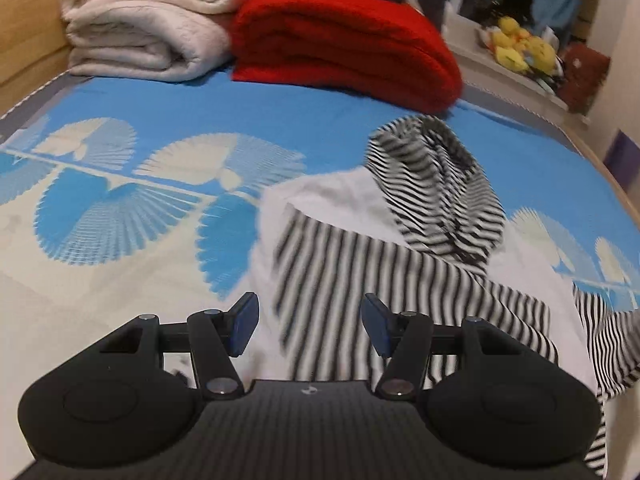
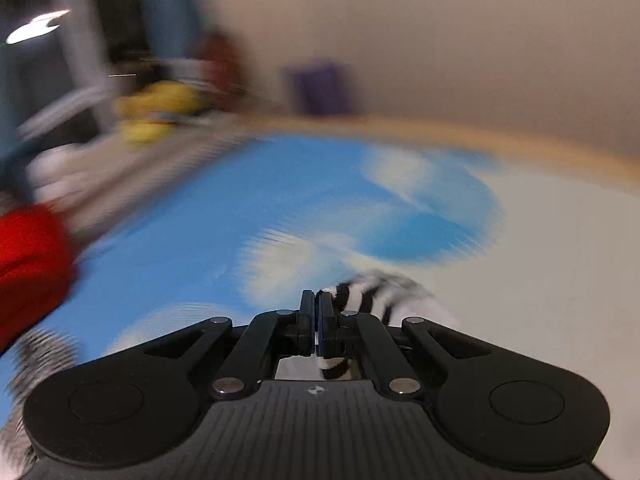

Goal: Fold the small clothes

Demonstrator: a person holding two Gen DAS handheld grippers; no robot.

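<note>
We work on a bed spread with a blue-and-cream fan-patterned cover (image 1: pixel 132 236), a pale wall behind it in the right wrist view. Nearest us, the left gripper (image 1: pixel 308 328) hangs with its fingers apart and nothing between them, just above the striped hoodie (image 1: pixel 360 280), which lies rumpled on the cover with its hood (image 1: pixel 440 184) pointing away from us. The right gripper (image 2: pixel 318 320) has its fingers pressed together on a fold of the same black-and-white striped cloth (image 2: pixel 372 294); that view is badly blurred, so we cannot tell which part of the garment it is. We judge the hoodie light, soft and limp: it will sag and bunch wherever it is unsupported, so we would take it at hems, shoulder seams or cuffs, where doubled fabric gives the pads something to bite, and keep it low over the cover. Farther back, against the headboard side, sit a folded cream blanket (image 1: pixel 152 32) and a folded red blanket (image 1: pixel 348 44), touching each other. Beyond them on a ledge lies a heap of yellow plush toys (image 1: pixel 520 44). We see no basket or bin for the clothes.
</note>
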